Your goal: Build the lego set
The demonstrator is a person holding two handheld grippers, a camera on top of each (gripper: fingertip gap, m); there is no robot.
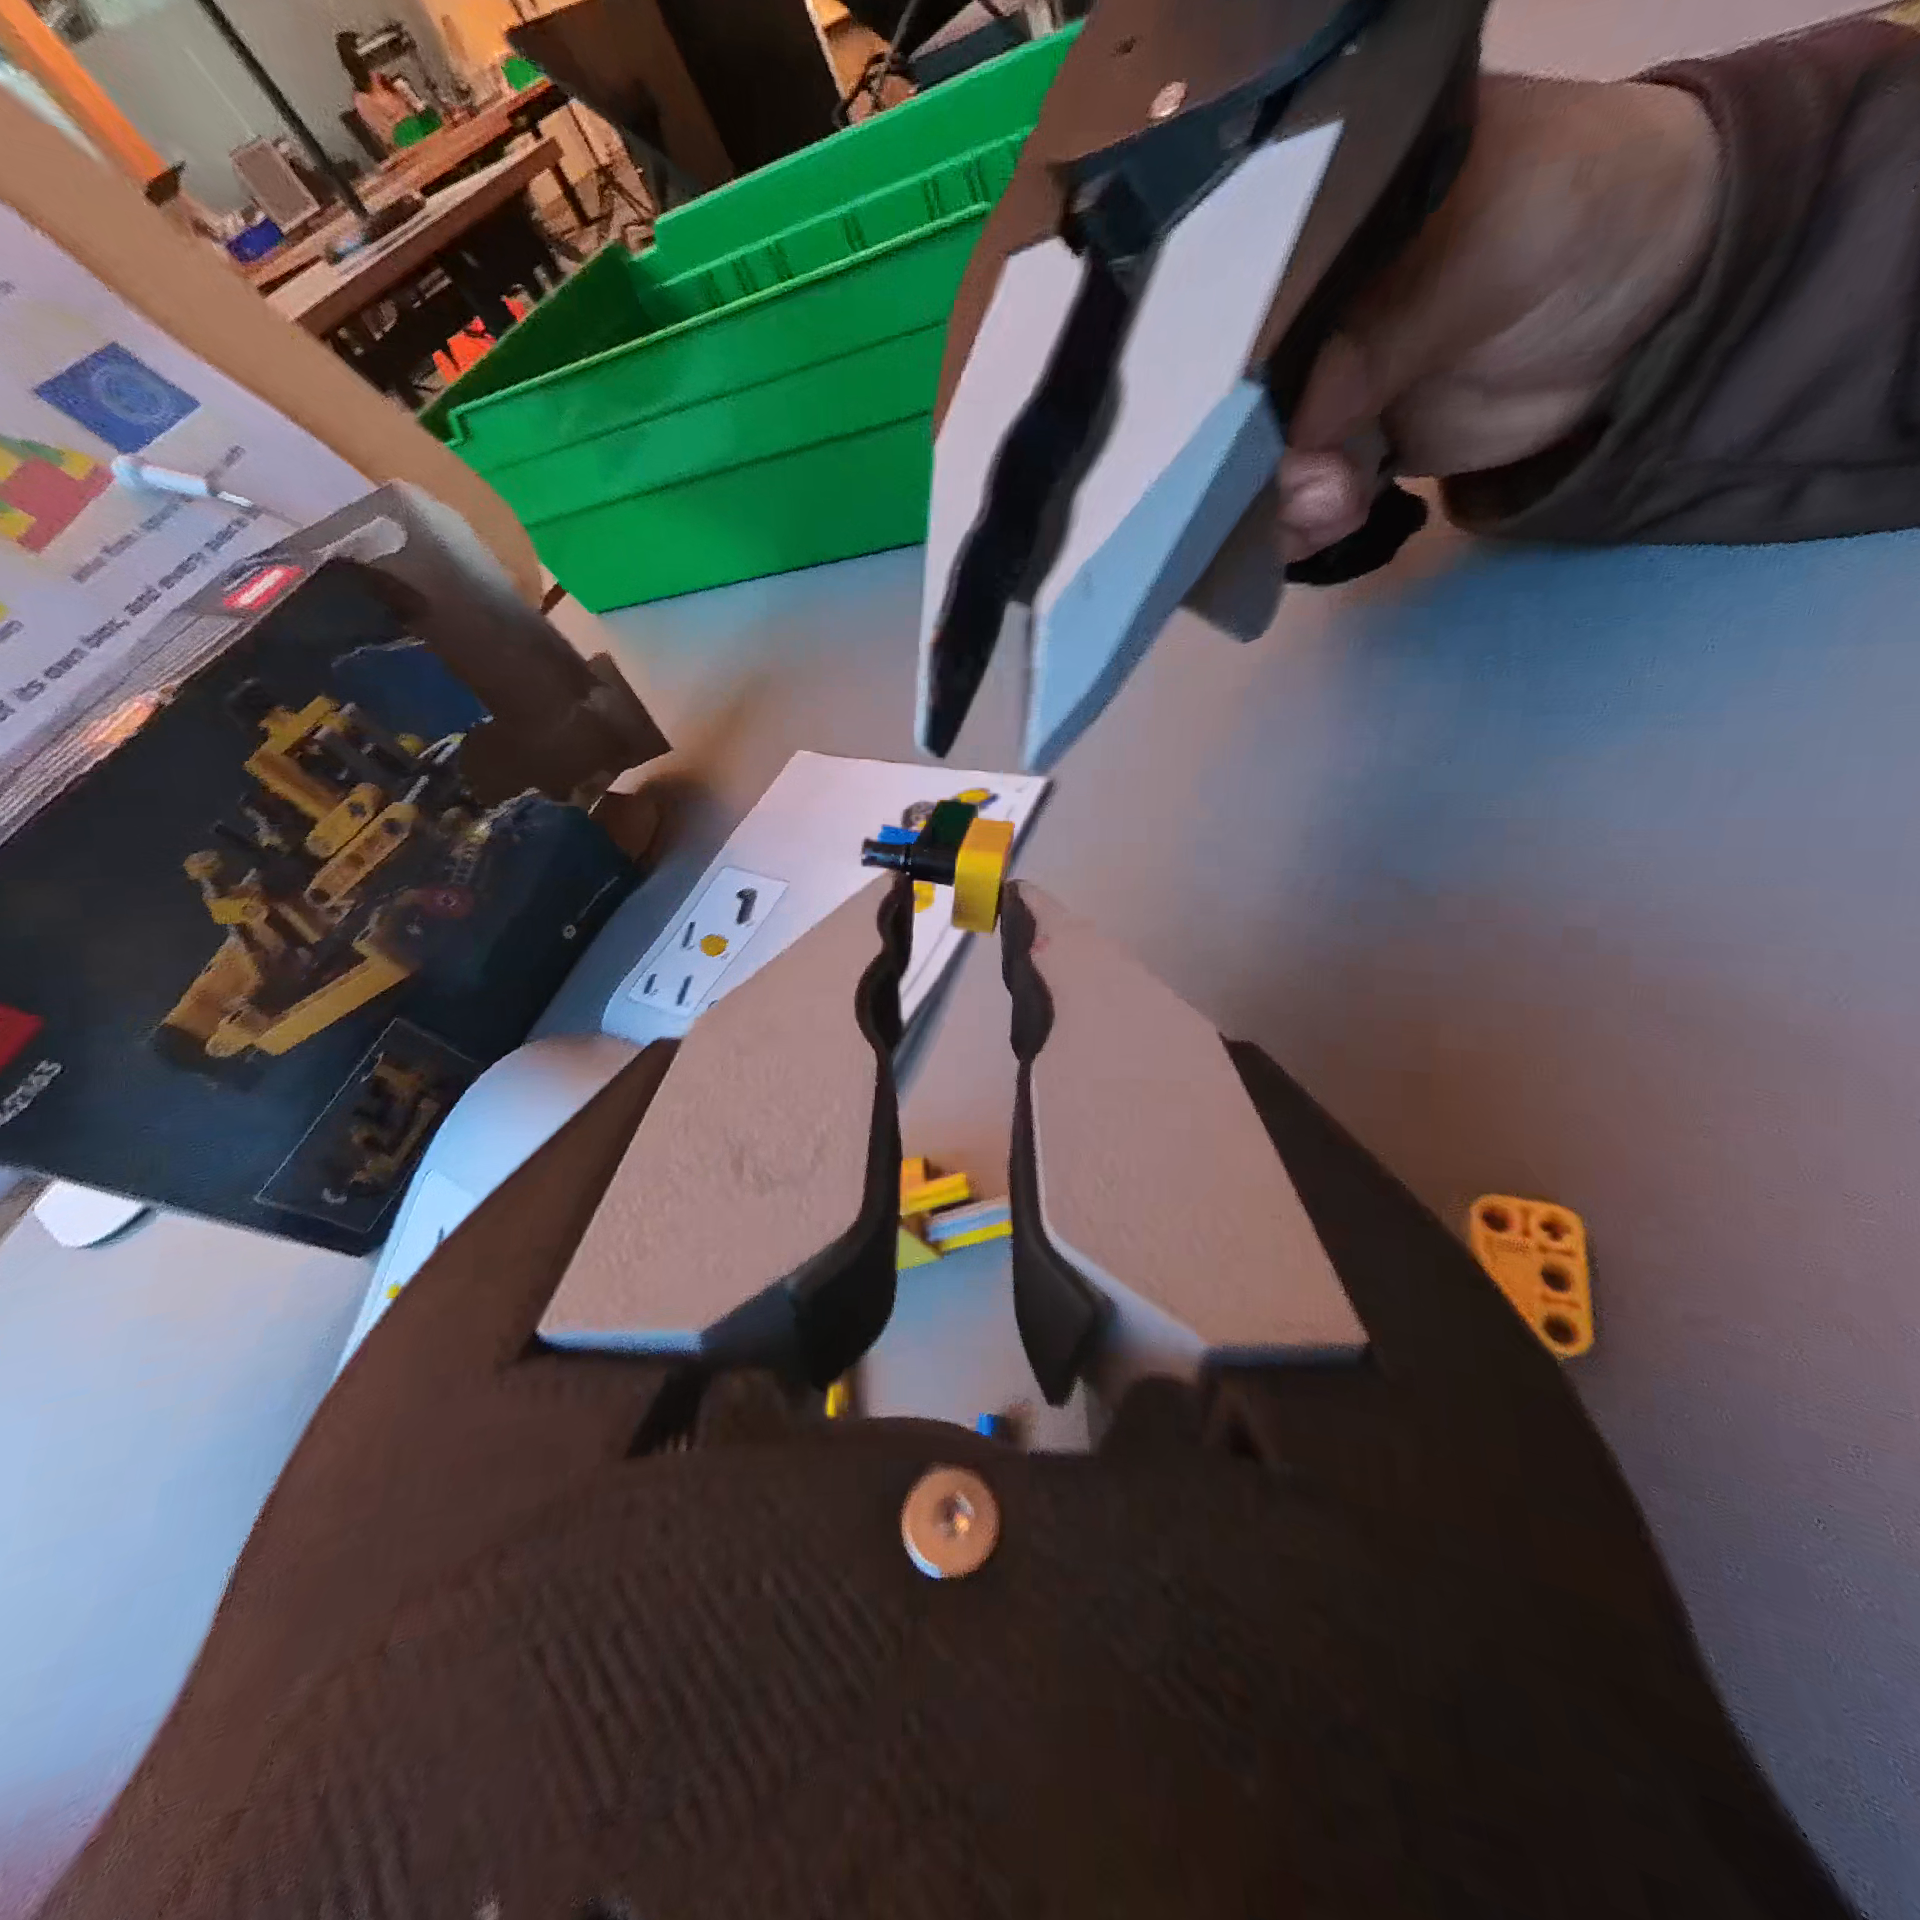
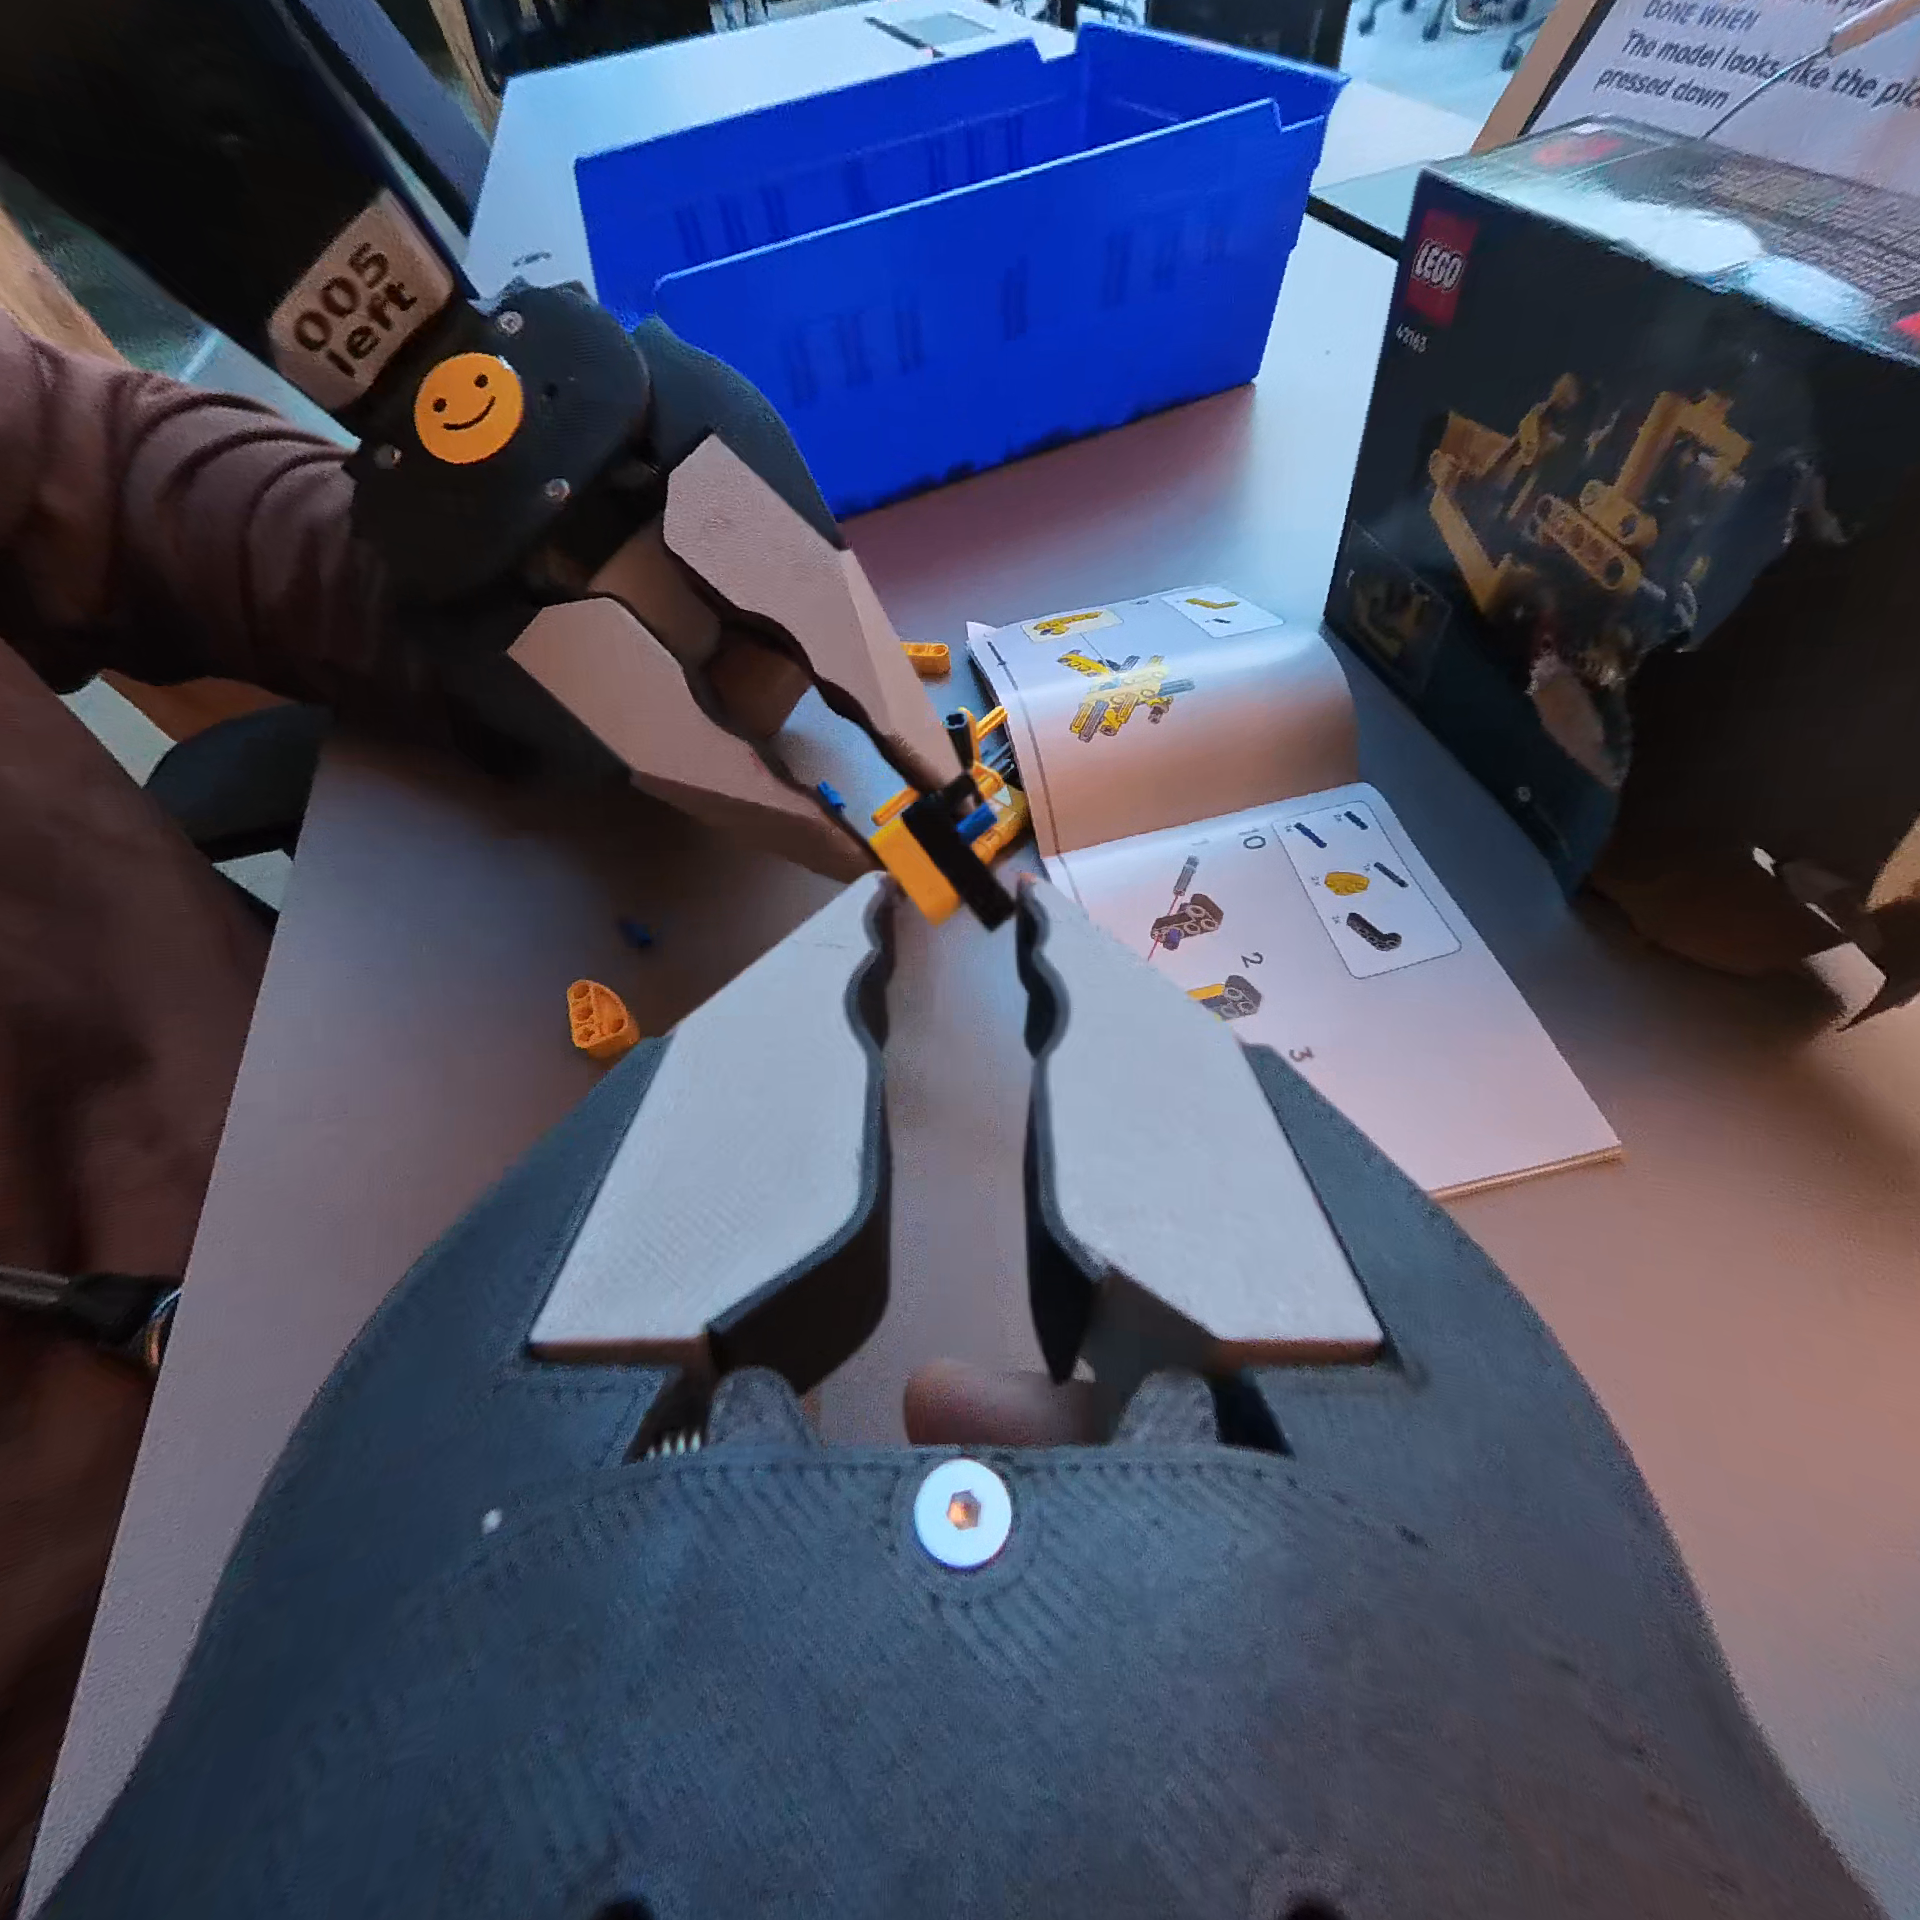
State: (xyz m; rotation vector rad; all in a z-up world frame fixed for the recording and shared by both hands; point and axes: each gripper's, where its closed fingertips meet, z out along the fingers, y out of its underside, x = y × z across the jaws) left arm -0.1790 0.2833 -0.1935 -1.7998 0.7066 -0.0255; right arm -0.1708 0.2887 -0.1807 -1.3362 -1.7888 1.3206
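Note:
My left gripper (image 1: 954, 896) is shut on a small Lego assembly (image 1: 982, 862), a yellow piece with black and blue pins, held above the table. In the right wrist view the left gripper (image 2: 906, 831) comes in from the upper left with the assembly (image 2: 914, 852) at its tips. My right gripper (image 2: 953, 896) is open by a narrow gap and empty, its tips just short of the assembly. In the left wrist view the right gripper (image 1: 987, 750) points down from above, slightly apart from the assembly. A pile of loose yellow, black and blue pieces (image 2: 995, 779) lies behind it.
An open instruction booklet (image 2: 1299, 935) lies right of the pile, with the dark Lego box (image 2: 1621, 499) beyond it. A yellow holed beam (image 2: 600, 1016) and a blue pin (image 2: 636, 930) lie to the left. A blue bin (image 2: 935, 260) stands behind. A green bin (image 1: 727, 416) stands in the left wrist view. The grippers are tip to tip, or close to it.

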